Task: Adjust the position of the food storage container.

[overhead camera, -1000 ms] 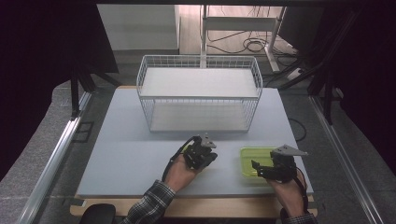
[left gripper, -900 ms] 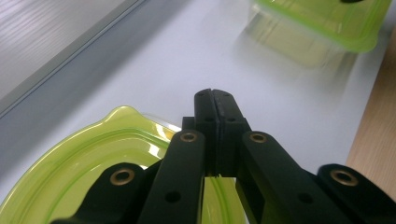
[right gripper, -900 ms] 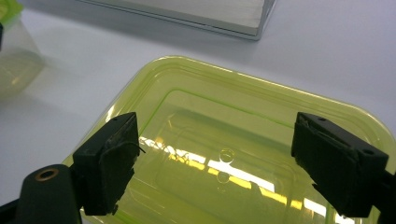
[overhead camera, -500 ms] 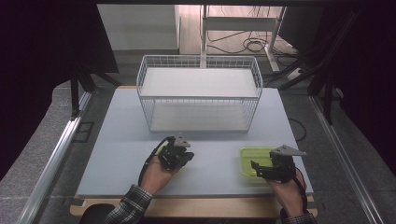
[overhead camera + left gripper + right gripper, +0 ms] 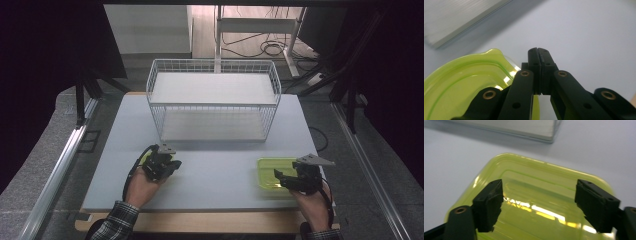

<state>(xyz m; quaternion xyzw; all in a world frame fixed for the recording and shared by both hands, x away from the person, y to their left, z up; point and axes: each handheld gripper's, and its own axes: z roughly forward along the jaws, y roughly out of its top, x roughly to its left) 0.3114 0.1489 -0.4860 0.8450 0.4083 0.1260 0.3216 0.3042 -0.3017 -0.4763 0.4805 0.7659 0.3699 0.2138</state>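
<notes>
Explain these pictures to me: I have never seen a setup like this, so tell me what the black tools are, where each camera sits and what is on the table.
A person stands at a grey table with a hand-held two-jaw tool in each hand. The high view looks down from above; each of the other two cameras rides on one tool and looks along its jaws. The left gripper is shut, beside a round yellow-green lid; I cannot tell whether it holds the lid. The right gripper hangs open over a yellow-green container, gripping nothing. A white wire basket stands farther back.

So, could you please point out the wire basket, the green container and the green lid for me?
wire basket (image 5: 212, 106): high view, front top rim.
green container (image 5: 270, 172): high view, its bare left part.
green lid (image 5: 466, 80): left gripper view, its ridged top surface.
</notes>
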